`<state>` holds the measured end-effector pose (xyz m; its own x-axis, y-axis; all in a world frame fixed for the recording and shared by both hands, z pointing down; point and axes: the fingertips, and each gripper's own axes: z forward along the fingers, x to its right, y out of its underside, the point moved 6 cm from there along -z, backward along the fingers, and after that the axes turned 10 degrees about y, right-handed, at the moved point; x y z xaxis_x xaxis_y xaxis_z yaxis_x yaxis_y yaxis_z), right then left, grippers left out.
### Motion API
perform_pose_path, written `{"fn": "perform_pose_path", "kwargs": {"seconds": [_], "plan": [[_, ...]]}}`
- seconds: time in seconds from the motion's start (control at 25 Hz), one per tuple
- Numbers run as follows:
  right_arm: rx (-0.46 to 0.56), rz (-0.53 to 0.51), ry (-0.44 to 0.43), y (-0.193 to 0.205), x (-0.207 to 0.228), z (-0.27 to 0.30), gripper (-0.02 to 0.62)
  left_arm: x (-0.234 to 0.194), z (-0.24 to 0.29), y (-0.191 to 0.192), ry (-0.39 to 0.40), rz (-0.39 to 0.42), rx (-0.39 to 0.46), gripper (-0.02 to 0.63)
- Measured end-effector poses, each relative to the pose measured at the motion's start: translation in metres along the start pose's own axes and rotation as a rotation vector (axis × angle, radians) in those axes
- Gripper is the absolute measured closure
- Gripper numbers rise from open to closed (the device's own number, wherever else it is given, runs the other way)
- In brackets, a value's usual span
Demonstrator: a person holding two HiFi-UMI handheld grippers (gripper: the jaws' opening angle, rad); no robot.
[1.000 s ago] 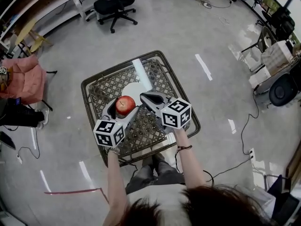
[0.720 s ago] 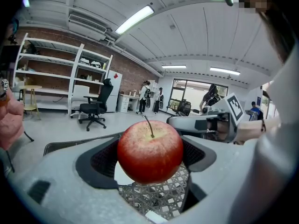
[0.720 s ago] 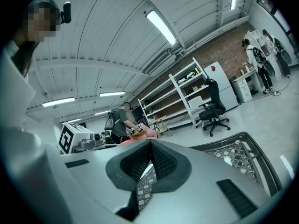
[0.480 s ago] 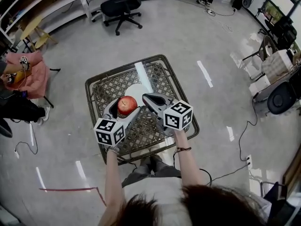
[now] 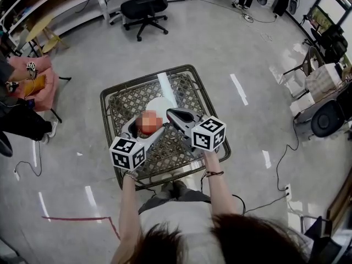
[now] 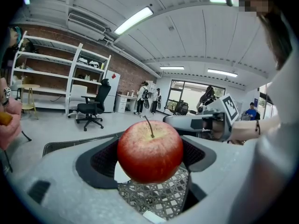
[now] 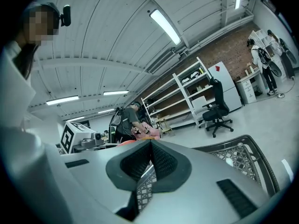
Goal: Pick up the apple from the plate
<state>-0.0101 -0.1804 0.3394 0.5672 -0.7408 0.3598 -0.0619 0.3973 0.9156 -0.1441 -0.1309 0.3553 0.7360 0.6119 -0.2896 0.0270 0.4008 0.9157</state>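
Bright, even light from ceiling tube lights (image 6: pixel 133 20); fisheye-bent edges.

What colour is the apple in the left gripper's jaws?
The round red apple is speckled red, yellowish around the stem; clearest in the left gripper view.

The head view looks steeply down from above the person onto the lattice-top table (image 5: pixel 184 89), with wide floor all round it. The left gripper (image 5: pixel 145 124) view sits low behind its own jaws and looks almost level across the room. The apple (image 6: pixel 149 150) is very close to its lens and the right gripper (image 5: pixel 171 113) shows at its right. The right gripper view looks along its jaws the other way, with the left gripper's marker cube (image 7: pixel 74 136) at its left. All three views share the table's lattice, the office chair (image 5: pixel 140 7) and the shelving (image 6: pixel 56 73).
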Motion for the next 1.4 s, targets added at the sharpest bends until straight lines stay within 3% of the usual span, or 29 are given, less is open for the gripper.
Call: {"fn": "perform_pose_path", "kwargs": {"seconds": [1.4], "plan": [[0.008,-0.005,0.004,0.0038,0.0041,-0.0100,0.586,0.0085,0.0046,0.0030,0.010,0.010,-0.007,0.192]]}}
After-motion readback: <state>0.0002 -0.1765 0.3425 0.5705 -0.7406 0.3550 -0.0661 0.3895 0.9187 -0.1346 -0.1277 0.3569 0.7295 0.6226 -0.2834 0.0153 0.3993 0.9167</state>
